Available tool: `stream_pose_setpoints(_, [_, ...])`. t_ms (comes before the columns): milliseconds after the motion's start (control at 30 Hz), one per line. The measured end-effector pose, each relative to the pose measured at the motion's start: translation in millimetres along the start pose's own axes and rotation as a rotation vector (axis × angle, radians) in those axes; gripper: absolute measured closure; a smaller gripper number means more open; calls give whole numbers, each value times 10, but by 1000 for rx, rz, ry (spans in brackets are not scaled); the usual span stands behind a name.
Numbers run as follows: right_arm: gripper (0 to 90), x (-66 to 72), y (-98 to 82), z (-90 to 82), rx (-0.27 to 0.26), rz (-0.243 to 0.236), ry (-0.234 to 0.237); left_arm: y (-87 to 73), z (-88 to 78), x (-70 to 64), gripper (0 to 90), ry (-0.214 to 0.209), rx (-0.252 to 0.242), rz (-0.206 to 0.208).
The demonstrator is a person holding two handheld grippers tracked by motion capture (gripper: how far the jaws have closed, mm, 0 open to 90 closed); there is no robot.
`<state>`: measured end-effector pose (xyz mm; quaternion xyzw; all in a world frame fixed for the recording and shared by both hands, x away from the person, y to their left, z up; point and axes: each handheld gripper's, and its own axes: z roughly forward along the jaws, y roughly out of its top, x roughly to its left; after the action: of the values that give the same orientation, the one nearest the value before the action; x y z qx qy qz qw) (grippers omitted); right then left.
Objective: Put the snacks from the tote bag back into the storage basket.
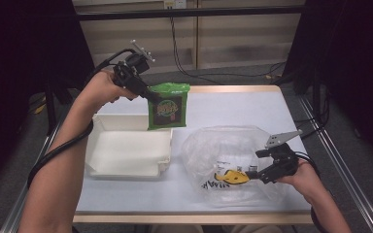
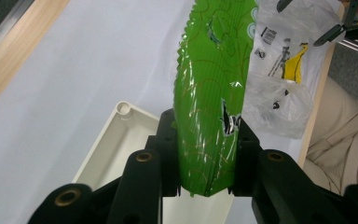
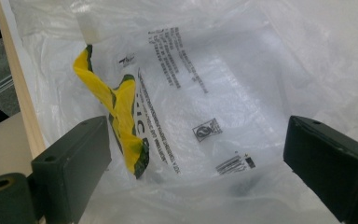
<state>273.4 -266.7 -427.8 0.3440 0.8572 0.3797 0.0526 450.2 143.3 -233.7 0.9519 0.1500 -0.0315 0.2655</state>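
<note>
My left gripper [image 1: 151, 95] fingers pinch the green snack packet [image 1: 167, 107], lifted above the white tray [image 1: 126, 155]. My right gripper [image 1: 255, 175] fingers stand wide at the plastic bag [image 1: 223, 150] on the desk [image 1: 233, 104].

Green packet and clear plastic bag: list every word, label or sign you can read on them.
Green packet: a round logo on its front, lettering too blurred to read.
Clear plastic bag: black printed text lines, too small to read.
Same bag: a square symbol and a barcode, no digits legible.
Same bag: large black letters by the yellow print, not legible.
</note>
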Motion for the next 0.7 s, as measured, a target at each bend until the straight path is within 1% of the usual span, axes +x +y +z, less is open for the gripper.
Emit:
stream_pose_setpoints(33, [72, 6, 14, -2, -3, 6, 1, -18, -11, 5, 712, 0, 1, -13])
stream_pose_setpoints(67, [72, 5, 28, -5, -7, 0, -1, -29, -16, 12, 711, 0, 1, -14])
stream_pose_setpoints(100, [72, 12, 36, -12, -1, 8, -6, -48, -8, 1, 711, -1, -16, -45])
stream_pose_setpoints(133, [73, 11, 41, -12, -4, 8, -3, -63, -25, 25, 710, 6, 8, -25])
stream_pose_setpoints(167, [73, 7, 43, -12, -6, 3, -2, -88, -20, 28, 708, 7, -17, -50])
stream_pose_setpoints(200, [73, 4, 44, -11, -7, 6, -3, -101, -39, 62, 708, 3, 8, -18])
stream_pose_setpoints(267, [73, 2, 43, -10, -3, 8, -4, -133, -41, 74, 708, 4, 2, -37])
stream_pose_setpoints(300, [73, 0, 41, -7, -2, 7, -4, -151, -28, 67, 708, 8, -20, -68])
stream_pose_setpoints(333, [73, 3, 40, -8, 4, 15, -4, -162, -41, 98, 708, 12, 2, -32])
stream_pose_setpoints(367, [73, 2, 38, -6, 4, 14, -3, -180, -29, 87, 708, 7, -17, -69])
stream_pose_setpoints(400, [73, 1, 35, -2, 2, 15, 1, -190, -23, 88, 709, 15, -23, -68])
stream_pose_setpoints(433, [73, -2, 34, -1, 2, 15, 2, -197, -29, 102, 710, 10, -17, -57])
stream_pose_setpoints(467, [73, -3, 33, -1, 4, 16, -2, -211, -21, 106, 709, 10, -26, -66])
stream_pose_setpoints(500, [73, -3, 30, -2, 4, 15, -2, -220, -26, 118, 709, 9, -19, -64])
stream_pose_setpoints(533, [74, -9, 28, 1, 1, 7, 0, -237, -16, 124, 709, 4, -34, -72])
stream_pose_setpoints(567, [74, -8, 25, -3, 6, 13, -2, -244, -33, 158, 710, 3, -1, -35])
stream_pose_setpoints(600, [73, -9, 23, -5, 7, 16, -3, -262, -16, 138, 710, 4, -29, -79])
stream_pose_setpoints(633, [74, -9, 21, -8, 5, 15, -2, -273, -30, 176, 710, 5, 1, -33])
stream_pose_setpoints(667, [73, -9, 19, -12, 3, 16, -1, -294, -8, 163, 710, 5, -24, -79])
stream_pose_setpoints(700, [74, -18, 18, -11, -4, 8, 0, -311, -14, 198, 710, 1, -4, -54])
